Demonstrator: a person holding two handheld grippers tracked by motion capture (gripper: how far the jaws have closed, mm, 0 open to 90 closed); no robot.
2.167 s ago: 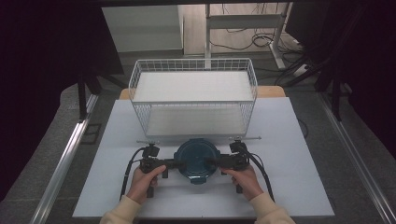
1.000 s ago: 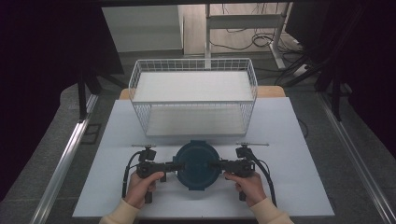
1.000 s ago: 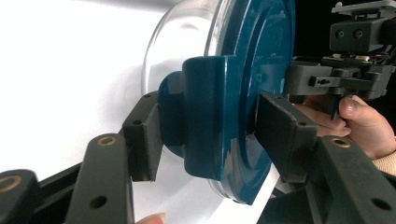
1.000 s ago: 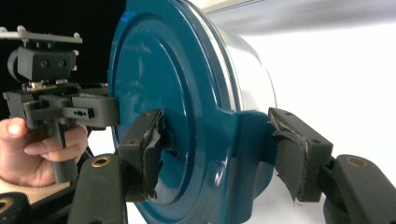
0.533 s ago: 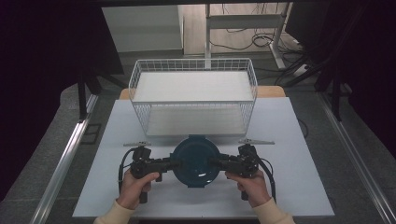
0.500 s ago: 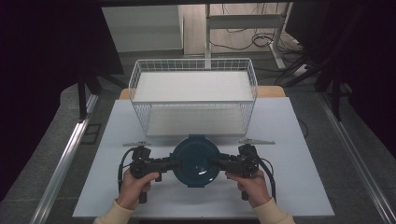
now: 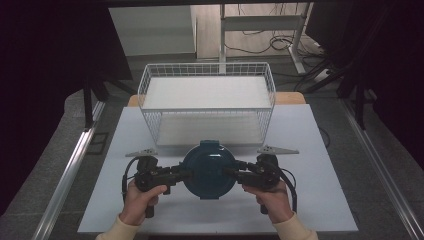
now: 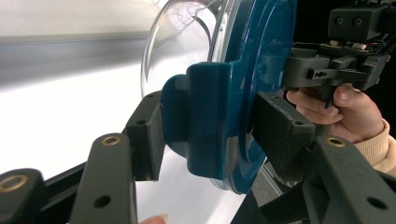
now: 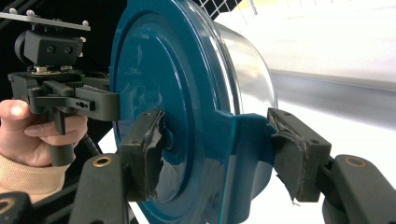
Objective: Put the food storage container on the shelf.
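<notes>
Table [image 7: 320, 200]: pale and flat; it carries the wire basket at the far side, and I'm working at the near edge.
Wire basket [image 7: 145, 102]: white and open-topped, with a pale liner on its floor and nothing else in it that I can see. It has stayed where it was over the last two seconds.
Container [image 7: 207, 169]: round, with a teal lid on a clear body, held between my two grippers just in front of the basket's near wall. I can't tell what, if anything, is inside; the clear wall only shows glare in the gripper views.
What changed: since two seconds ago the container has crept a little away from me toward the basket, and both hands have shifted with it. I judge I'm lifting it to carry it over the basket wall.
Left gripper [image 8: 205, 149]: jaws closed around the teal side tab [image 8: 208, 121] on the lid, one pad on each face.
Right gripper [image 9: 217, 156]: jaws clamped the same way on the opposite tab [image 9: 245, 140]; its pads [image 9: 292, 156] look worn and torn.
Meaning: with both tabs pinched, the load is shared, so I'd keep the hands level to stop it tipping.
</notes>
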